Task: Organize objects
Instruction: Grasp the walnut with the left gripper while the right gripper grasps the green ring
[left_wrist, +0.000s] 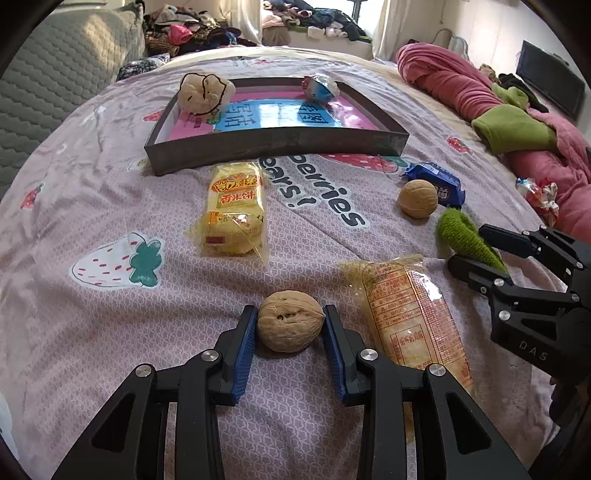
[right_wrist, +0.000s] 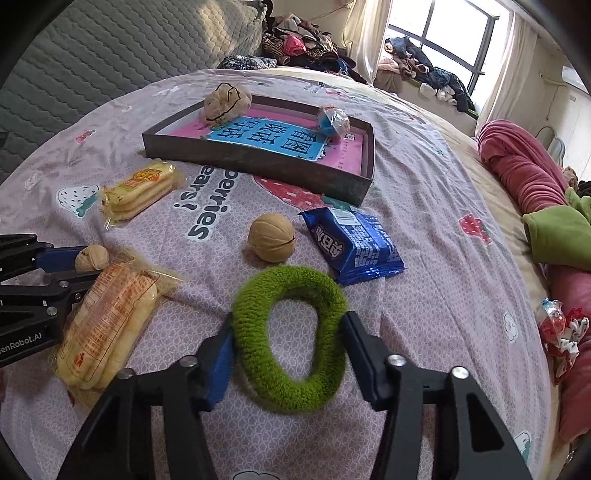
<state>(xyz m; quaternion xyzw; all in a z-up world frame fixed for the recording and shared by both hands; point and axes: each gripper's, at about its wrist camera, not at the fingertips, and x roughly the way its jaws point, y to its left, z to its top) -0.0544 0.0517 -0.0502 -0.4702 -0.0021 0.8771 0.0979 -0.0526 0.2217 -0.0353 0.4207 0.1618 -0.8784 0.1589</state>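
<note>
Two grips worry me: my left gripper (left_wrist: 290, 326) pinches a round walnut (left_wrist: 290, 320) that could squirt free, while my right gripper (right_wrist: 288, 345) squeezes a springy green ring (right_wrist: 290, 338)

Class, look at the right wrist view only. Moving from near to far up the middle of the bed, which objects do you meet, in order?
Green fuzzy ring → walnut → dark shallow tray → round blue-and-white wrapped item inside the tray.

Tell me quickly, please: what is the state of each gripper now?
Left gripper: closed on the walnut, pads touching both sides.
Right gripper: closed on the green ring, pads pressing its outer sides.
</note>
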